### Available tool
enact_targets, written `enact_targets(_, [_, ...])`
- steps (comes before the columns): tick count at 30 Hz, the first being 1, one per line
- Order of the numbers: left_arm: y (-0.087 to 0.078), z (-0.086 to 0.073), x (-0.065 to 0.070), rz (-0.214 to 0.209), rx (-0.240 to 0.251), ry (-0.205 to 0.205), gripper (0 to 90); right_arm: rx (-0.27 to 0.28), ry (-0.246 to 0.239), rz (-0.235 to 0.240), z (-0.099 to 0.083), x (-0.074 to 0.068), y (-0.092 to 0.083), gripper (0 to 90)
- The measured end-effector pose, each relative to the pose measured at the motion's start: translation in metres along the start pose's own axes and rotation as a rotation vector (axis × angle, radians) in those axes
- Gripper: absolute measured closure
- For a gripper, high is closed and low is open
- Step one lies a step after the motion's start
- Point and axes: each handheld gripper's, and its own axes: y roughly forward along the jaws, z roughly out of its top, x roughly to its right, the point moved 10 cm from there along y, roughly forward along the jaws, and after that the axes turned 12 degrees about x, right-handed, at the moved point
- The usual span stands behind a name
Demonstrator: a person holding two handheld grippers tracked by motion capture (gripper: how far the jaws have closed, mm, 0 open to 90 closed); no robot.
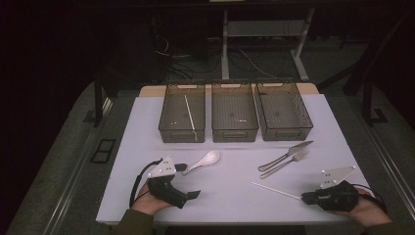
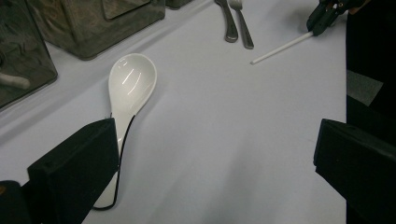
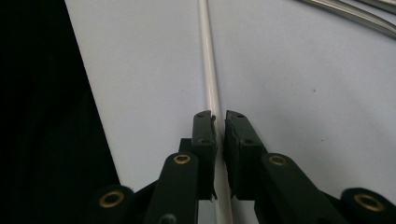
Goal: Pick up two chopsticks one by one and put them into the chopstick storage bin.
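Right gripper view looks straight down a thin white chopstick (image 3: 211, 70) that lies flat on the pale table (image 3: 303, 116) and runs between the two black jaws of the right gripper (image 3: 219, 122). The stick looks light, stiff and glossy, so I judge it apt to roll or slide out of a loose pinch. Being so slender, it wants a hold square across its shaft, and a grip this near one end will probably let the far end droop when lifted. The jaws stand nearly together with the stick in the narrow slot. The pads seem to bear on it, though the angle leaves a sliver of doubt on one side.

From the high view, the chopstick (image 1: 275, 190) lies at the near right of the table, its near end in the right gripper (image 1: 307, 198) and its far end pointing toward the middle. A knife and fork (image 1: 286, 157) lie just beyond it, apart from it. Farther back stand three dark bins (image 1: 235, 117) in a row, and the left one already holds another white stick (image 1: 190, 112).

To the left, the left gripper (image 1: 188, 180) rests with its jaws wide apart, holding nothing. One jaw lies beside the handle of a white soup spoon (image 2: 130, 84).
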Motion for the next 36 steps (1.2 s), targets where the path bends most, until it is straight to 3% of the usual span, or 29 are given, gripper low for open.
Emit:
enact_targets(9, [0.000,0.000,0.000,-0.001,-0.004,0.004,0.0,-0.001,-0.039,0.006,-0.001,0.000,0.000,83.8])
enact_targets(16, [0.000,0.000,0.000,-0.002,-0.003,0.003,0.0,0.006,-0.031,0.008,0.001,0.001,-0.001,84.1])
enact_targets(25, [0.000,0.000,0.000,-0.004,-0.007,0.007,0.0,0.103,0.009,0.019,0.017,0.003,-0.012,84.1])
enact_targets(36, [0.001,0.000,0.001,-0.004,-0.007,0.006,0.0,0.164,0.030,0.011,0.029,0.005,-0.018,84.1])
